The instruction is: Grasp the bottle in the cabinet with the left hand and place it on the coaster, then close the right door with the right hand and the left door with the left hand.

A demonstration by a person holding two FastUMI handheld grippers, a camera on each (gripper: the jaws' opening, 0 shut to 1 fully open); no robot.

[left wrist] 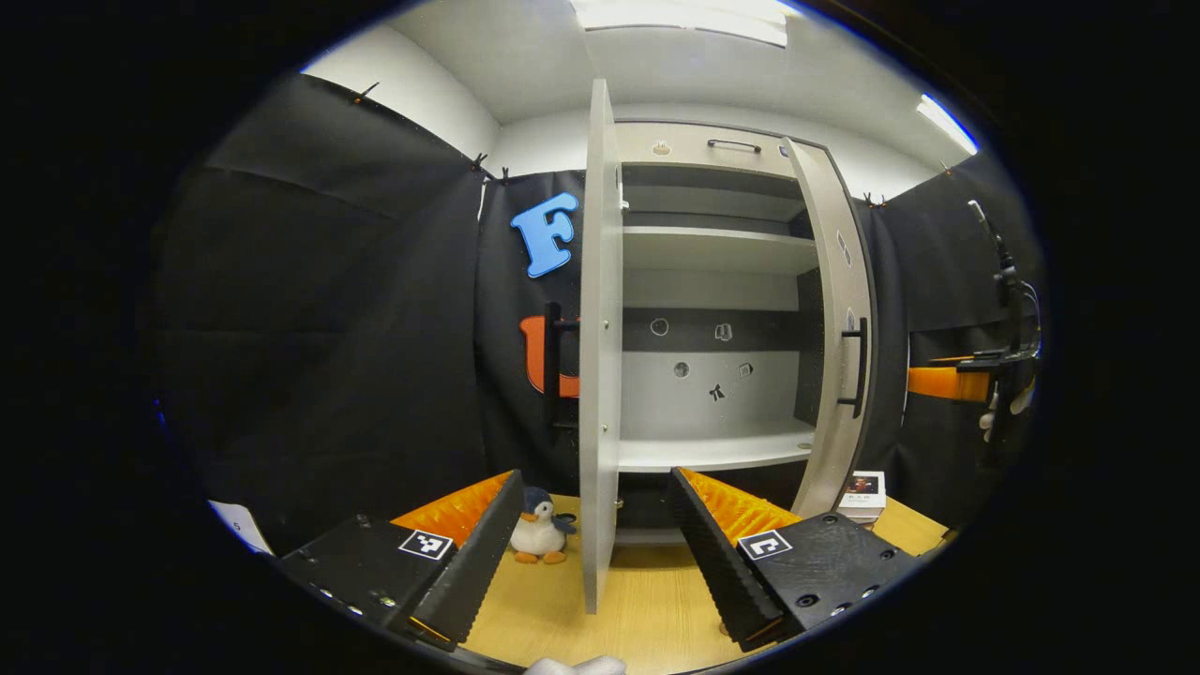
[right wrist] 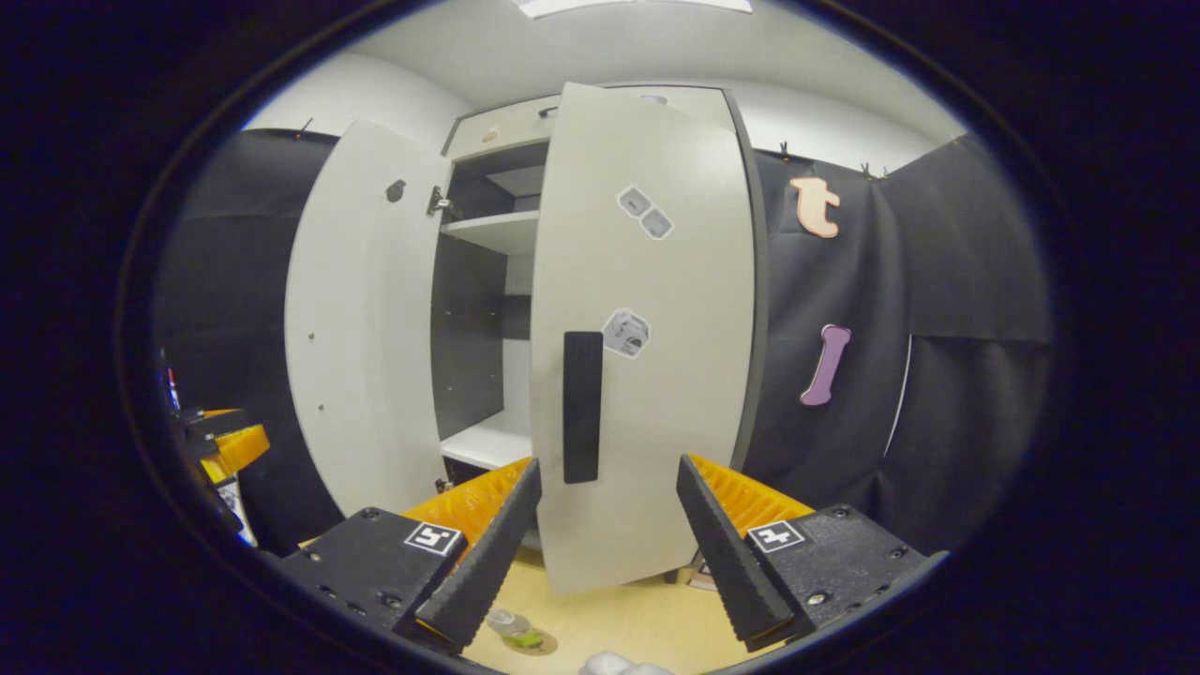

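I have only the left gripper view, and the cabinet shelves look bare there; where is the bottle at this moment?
Observer: The bottle stands low in the right gripper view, apparently on the coaster on the table.
Operator: Thank you. And the next step?
Observer: Not started. The right gripper is open and faces the outer side of the right door. The handle is straight ahead, untouched.

I can read no words or numbers anywhere: the stickers on my cabinet's right door (right wrist: 647,309) and the cover of the small box (left wrist: 863,495) beside it are too small and blurred to make out.
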